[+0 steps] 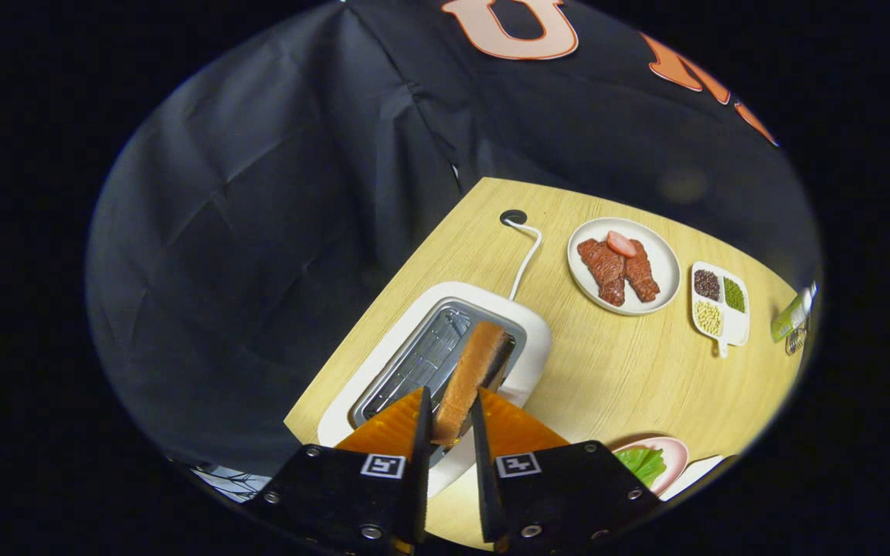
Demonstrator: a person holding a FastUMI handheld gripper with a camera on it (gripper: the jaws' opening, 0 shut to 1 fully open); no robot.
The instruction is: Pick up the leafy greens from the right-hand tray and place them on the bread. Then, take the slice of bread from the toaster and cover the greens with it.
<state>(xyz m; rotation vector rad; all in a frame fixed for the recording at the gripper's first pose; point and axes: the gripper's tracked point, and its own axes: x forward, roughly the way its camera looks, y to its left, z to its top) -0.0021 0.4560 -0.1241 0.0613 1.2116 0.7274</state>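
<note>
table (615, 378): light wood top, carries everything here; black booth cloth behind it.
toaster (526, 332): white, two slots with metal grilles, sits near the table's edge, white cord (526, 259) runs from it to a grommet hole further back.
meat plate (665, 266): white round plate well beyond the toaster, brown meat slices and one pink slice on it.
condiment dish (735, 328): small white divided dish just beside the meat plate, dark, green and pale grains in separate sections.
pink plate (675, 455): beside the right finger, partly hidden by the gripper body; leafy greens (642, 463) lie on it. Cannot tell if bread is under them.
bread slice (470, 374): toasted, stands on edge in the toaster slot, tilted, its near end between the two fingers.
gripper (450, 421): jaws narrowed around the slice's near end, both fingers look pressed to its faces, so judged clamped on the bread.
step: looks like the second half, pulling the slice out of the toaster.
how to do it well: lift straight along the slot so the crust doesn't catch the grille; grip firm but not crushing; clear the toaster rim before swinging toward the pink plate; lay it flat over the greens.
risk: the slice may pivot since only one end is held.
</note>
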